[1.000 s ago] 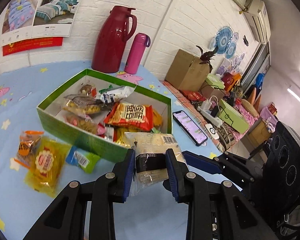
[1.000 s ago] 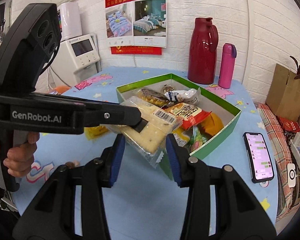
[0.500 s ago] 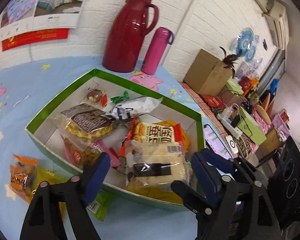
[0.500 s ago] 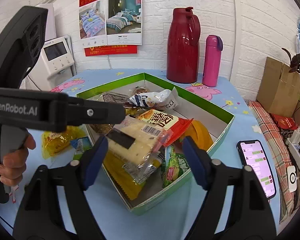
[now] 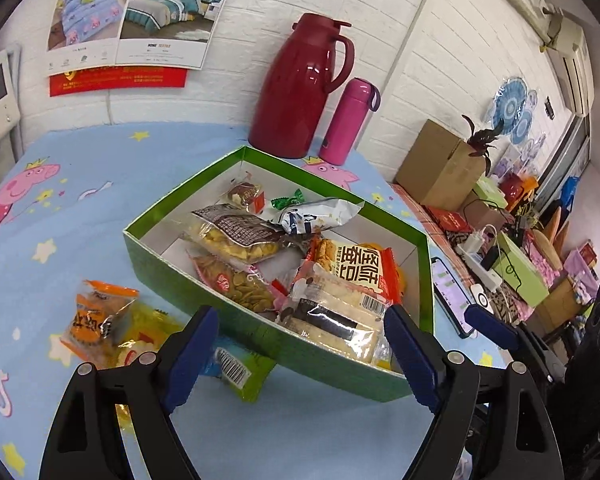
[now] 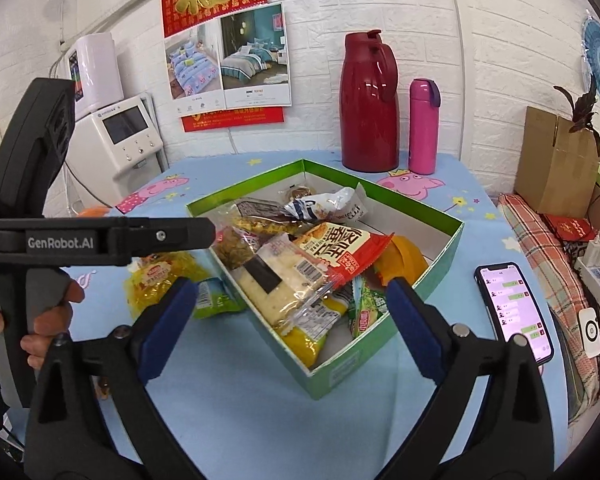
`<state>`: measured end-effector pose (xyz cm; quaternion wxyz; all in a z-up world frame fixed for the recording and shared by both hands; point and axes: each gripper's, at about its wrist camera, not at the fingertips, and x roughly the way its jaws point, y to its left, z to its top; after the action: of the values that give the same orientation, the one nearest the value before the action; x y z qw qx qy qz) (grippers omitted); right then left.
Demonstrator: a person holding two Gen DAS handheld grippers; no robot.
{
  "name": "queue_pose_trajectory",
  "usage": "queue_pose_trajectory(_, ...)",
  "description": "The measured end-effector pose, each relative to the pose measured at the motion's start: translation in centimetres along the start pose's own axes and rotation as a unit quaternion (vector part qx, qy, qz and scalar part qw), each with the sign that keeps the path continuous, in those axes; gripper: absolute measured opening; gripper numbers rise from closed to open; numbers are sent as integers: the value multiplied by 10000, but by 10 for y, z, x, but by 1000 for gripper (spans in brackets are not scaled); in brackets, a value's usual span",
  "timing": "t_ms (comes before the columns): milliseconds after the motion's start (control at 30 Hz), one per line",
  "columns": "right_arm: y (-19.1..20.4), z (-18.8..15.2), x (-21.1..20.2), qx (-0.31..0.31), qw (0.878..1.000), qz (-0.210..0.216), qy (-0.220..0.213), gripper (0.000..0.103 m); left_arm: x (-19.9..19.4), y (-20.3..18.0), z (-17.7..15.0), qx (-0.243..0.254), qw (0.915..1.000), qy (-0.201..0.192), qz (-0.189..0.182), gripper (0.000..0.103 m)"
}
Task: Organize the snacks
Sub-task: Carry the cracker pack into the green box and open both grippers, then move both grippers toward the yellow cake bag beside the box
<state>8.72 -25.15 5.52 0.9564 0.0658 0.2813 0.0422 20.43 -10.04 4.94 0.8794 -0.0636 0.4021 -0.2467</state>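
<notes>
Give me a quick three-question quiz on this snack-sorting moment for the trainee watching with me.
1. True or false: the clear cracker pack lies inside the green box.
2. Which snack is outside the box? A) orange-wrapped snack B) red-and-white pack C) dark-topped chip bag
3. Fill in: the jaws of the left gripper and the right gripper are both ____.

Key: 1 true. 2 A, it lies on the blue tablecloth left of the box. 3 open, holding nothing.
</notes>
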Motion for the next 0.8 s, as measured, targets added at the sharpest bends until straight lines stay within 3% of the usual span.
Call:
queue_pose_trajectory(233,30,-6,-29,-217,9996,81,-177,102,-44,-3,-18,95,9994,-275,166,87)
queue_pose_trajectory(400,48,-15,-35,-205,9993,322,-57,102,-70,8,-31,117,9990,-310,314,88)
queue_pose_trajectory(600,65,-27,-26,-45,9965,831,107,102,-99,59,-38,-92,9957,-397,831,88)
queue_pose_trajectory(800,85,-37,16,234,9885,1289,754,102,-105,114,-50,-724,9932,-297,863,88)
